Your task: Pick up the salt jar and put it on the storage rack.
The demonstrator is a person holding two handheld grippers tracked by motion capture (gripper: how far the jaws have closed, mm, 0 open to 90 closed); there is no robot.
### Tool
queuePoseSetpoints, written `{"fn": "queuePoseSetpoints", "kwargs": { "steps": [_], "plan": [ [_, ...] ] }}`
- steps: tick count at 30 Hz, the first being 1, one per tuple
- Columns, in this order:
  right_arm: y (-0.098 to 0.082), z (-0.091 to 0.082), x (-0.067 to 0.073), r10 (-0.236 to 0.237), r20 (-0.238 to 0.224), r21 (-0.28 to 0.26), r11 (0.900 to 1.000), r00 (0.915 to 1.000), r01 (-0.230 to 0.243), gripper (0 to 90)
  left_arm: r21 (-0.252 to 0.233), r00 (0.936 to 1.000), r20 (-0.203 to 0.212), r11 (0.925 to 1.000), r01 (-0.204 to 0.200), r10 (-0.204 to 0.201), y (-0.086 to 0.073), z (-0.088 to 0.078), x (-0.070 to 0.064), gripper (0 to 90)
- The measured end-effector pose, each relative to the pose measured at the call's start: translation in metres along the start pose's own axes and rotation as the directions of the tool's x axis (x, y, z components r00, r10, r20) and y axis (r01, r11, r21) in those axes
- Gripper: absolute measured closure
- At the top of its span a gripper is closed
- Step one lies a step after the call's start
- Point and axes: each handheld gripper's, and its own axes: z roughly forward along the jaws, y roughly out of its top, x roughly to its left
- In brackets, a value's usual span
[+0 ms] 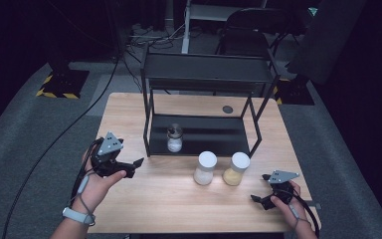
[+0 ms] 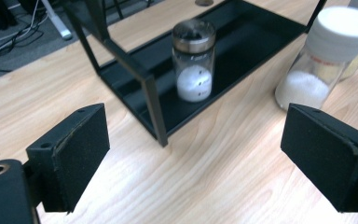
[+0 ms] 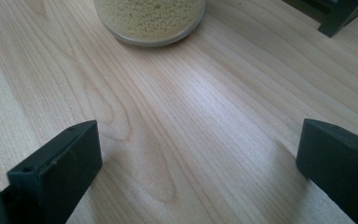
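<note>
Left gripper [image 1: 138,163] — agape near shaker [image 1: 174,138]

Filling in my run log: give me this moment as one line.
left hand-held gripper: open, empty | right hand-held gripper: open, empty | shaker: on rack's lower shelf | two jars: on table

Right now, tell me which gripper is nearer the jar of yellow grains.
Right. The right gripper sits just beside the jar of yellow grains, toward the person; the left gripper is across the table, beyond the white-filled jar.
</note>
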Motion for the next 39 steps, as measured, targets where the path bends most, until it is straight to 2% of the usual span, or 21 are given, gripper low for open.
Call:
{"fn": "queuePoseSetpoints", "kwargs": {
  "steps": [2, 6, 13, 19, 22, 25, 33, 39],
  "plan": [
    [0.000, 0.000, 0.000, 0.000, 0.000, 0.000, 1.000, 1.0000, 0.000, 0.0, 0.009, 1.0000, -0.007, 1.0000, 0.000, 0.000, -0.005, -0.002, 0.000, 7.6],
    [0.000, 0.000, 0.000, 0.000, 0.000, 0.000, 1.000, 1.0000, 0.000, 0.0, 0.007, 0.9996, -0.013, 0.9997, 0.024, -0.024, -0.019, 0.000, 0.002, 7.6],
    [0.000, 0.000, 0.001, 0.002, 0.003, 0.000, 1.000, 1.0000, -0.002, 0.0, 0.040, 0.9993, -0.036, 0.9992, 0.010, -0.009, -0.045, 0.013, -0.007, 7.6],
    [0.000, 0.000, 0.001, 0.002, 0.002, 0.000, 1.000, 1.0000, -0.002, 0.0, 0.059, 0.9987, -0.032, 0.9974, 0.041, -0.039, -0.070, 0.025, -0.007, 7.5],
    [0.000, 0.000, 0.001, 0.002, 0.002, 0.000, 1.000, 1.0000, -0.002, 0.0, 0.074, 0.9987, -0.043, 0.9968, 0.031, -0.028, -0.077, 0.027, -0.010, 7.5],
    [0.000, 0.000, 0.001, 0.002, 0.002, 0.000, 1.000, 1.0000, -0.002, 0.0, 0.073, 0.9986, -0.036, 0.9965, 0.042, -0.039, -0.089, 0.030, -0.009, 7.5],
    [0.000, 0.000, 0.001, 0.003, 0.003, 0.000, 1.000, 1.0000, -0.003, 0.0, 0.104, 0.9958, -0.034, 0.9907, 0.088, -0.085, -0.116, 0.040, -0.006, 7.5],
    [0.000, 0.000, 0.001, 0.003, 0.003, 0.000, 1.000, 1.0000, -0.003, 0.0, 0.138, 0.9925, -0.050, 0.9834, 0.118, -0.112, -0.126, 0.046, -0.004, 7.1]
  ]
}}
